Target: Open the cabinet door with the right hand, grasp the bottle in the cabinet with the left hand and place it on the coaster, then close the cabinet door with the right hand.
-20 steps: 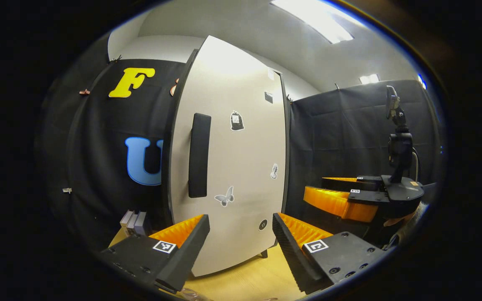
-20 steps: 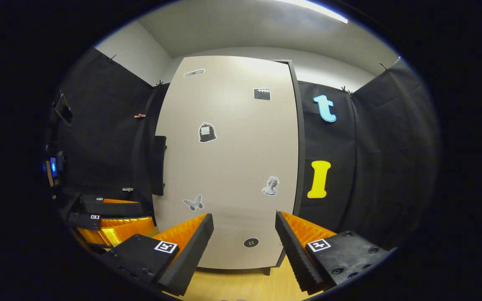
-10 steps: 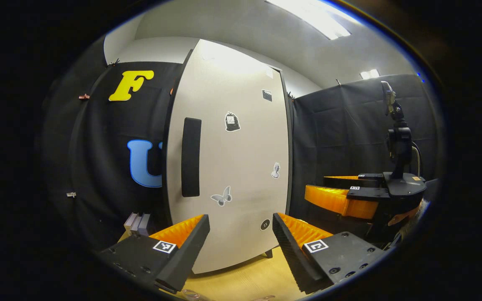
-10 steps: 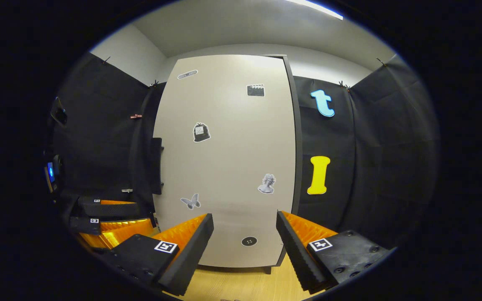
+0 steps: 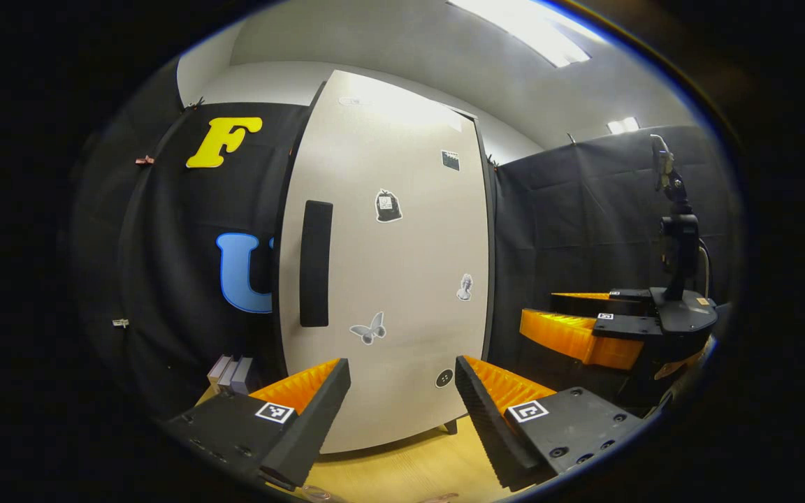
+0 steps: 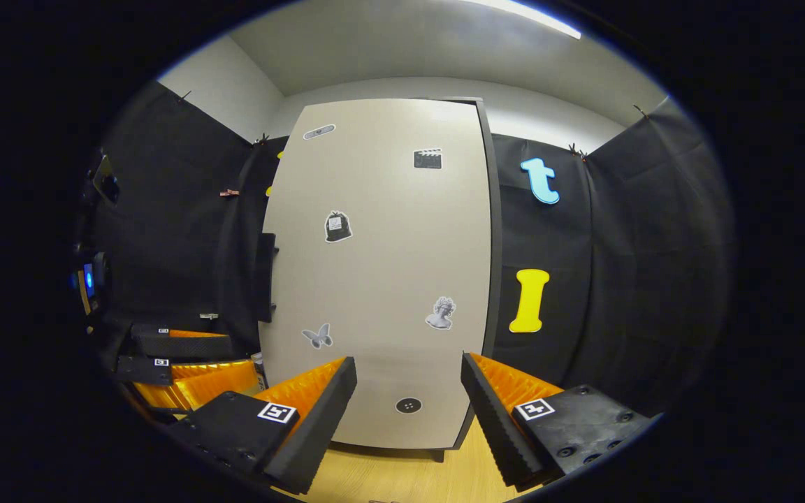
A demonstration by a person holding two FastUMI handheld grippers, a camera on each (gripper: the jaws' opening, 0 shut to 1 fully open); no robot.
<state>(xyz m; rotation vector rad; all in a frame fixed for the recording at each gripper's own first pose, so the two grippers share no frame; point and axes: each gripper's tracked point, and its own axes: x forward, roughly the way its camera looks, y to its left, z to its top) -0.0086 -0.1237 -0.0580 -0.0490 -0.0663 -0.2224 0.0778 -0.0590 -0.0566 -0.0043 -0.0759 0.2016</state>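
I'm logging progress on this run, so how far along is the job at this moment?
Nothing looks done: the cabinet door is shut, so the bottle is hidden behind it. In hand: the right gripper faces the door with jaws open and empty, not at the black handle on the door's left edge. The left gripper waits open beside it. Left: open the door, move the bottle to the coaster, close the door.

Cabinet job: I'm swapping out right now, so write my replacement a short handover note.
Left gripper: open, holding nothing, facing the cabinet door.
Right gripper: open, holding nothing, also in front of the door, clear of the handle.
Door looks shut; the bottle can't be seen behind it.
Done: nothing yet.
Left: open the door with the right, move the bottle to the coaster with the left, close the door.
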